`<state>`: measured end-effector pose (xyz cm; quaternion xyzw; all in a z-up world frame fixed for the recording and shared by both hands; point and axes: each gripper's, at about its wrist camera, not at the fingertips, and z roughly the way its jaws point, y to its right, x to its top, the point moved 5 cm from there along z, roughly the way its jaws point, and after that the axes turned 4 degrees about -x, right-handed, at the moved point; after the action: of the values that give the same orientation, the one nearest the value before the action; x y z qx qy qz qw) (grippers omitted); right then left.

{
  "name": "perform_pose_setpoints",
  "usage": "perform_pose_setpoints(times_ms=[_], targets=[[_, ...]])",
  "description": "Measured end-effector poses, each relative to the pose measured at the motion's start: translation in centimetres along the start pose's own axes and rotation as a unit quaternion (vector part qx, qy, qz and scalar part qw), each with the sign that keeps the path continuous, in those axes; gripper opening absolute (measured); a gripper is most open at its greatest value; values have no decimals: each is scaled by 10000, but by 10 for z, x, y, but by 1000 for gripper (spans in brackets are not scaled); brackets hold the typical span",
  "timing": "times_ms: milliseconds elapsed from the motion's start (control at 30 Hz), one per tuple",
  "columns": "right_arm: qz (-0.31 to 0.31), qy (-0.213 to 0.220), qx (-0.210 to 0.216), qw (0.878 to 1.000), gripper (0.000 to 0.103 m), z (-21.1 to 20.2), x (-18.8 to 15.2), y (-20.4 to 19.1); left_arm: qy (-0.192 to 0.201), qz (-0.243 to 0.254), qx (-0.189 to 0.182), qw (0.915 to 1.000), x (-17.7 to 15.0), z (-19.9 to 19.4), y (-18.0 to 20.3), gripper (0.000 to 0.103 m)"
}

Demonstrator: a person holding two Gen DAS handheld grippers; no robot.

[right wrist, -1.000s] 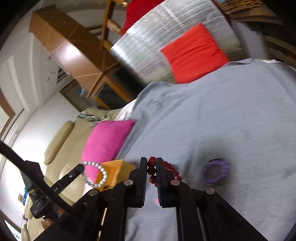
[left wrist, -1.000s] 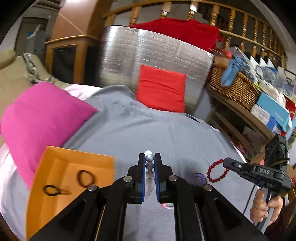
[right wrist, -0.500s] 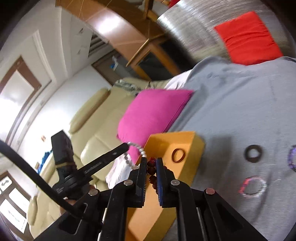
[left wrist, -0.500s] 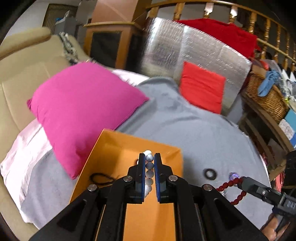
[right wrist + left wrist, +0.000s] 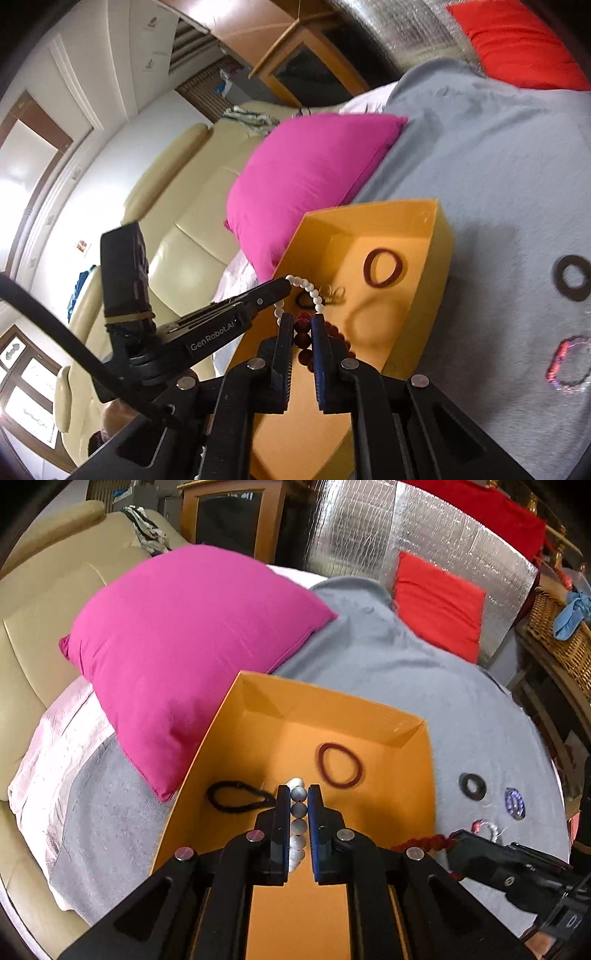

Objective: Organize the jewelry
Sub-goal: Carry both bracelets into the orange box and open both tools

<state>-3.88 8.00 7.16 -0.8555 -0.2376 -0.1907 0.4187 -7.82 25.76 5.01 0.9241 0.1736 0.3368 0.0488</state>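
Left wrist view: a white bead bracelet (image 5: 297, 825) is clamped in the left hand-held gripper (image 5: 298, 794) above the orange box (image 5: 413, 775). At 4 o'clock, the right hand-held gripper (image 5: 456, 838) pinches a red bead bracelet (image 5: 419, 843). A dark red ring (image 5: 339, 765) and black loop (image 5: 236, 795) lie inside.

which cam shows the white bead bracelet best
The right wrist view: the white bead bracelet hangs as an open loop from the left claw over the orange box. The left wrist view shows only a column of beads pinched between its fingers.
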Motion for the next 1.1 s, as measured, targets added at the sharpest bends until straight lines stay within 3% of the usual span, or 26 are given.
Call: perform_pose_setpoints(times_ms=[267, 667, 933, 1100], targets=[[-93, -292, -209, 9993, 11, 36, -8, -1, -345, 108, 88, 9993, -13, 12, -13, 9], [-177, -181, -883, 9958, 14, 54, 0, 14, -751, 138, 408, 9962, -22, 26, -30, 9], [-90, 217, -945, 9953, 14, 19, 15, 25, -520, 61, 537, 9972, -13, 17, -28, 11], [69, 409, -1061, 9935, 14, -16, 20, 42, -116, 44, 459, 9989, -2, 3, -7, 24]])
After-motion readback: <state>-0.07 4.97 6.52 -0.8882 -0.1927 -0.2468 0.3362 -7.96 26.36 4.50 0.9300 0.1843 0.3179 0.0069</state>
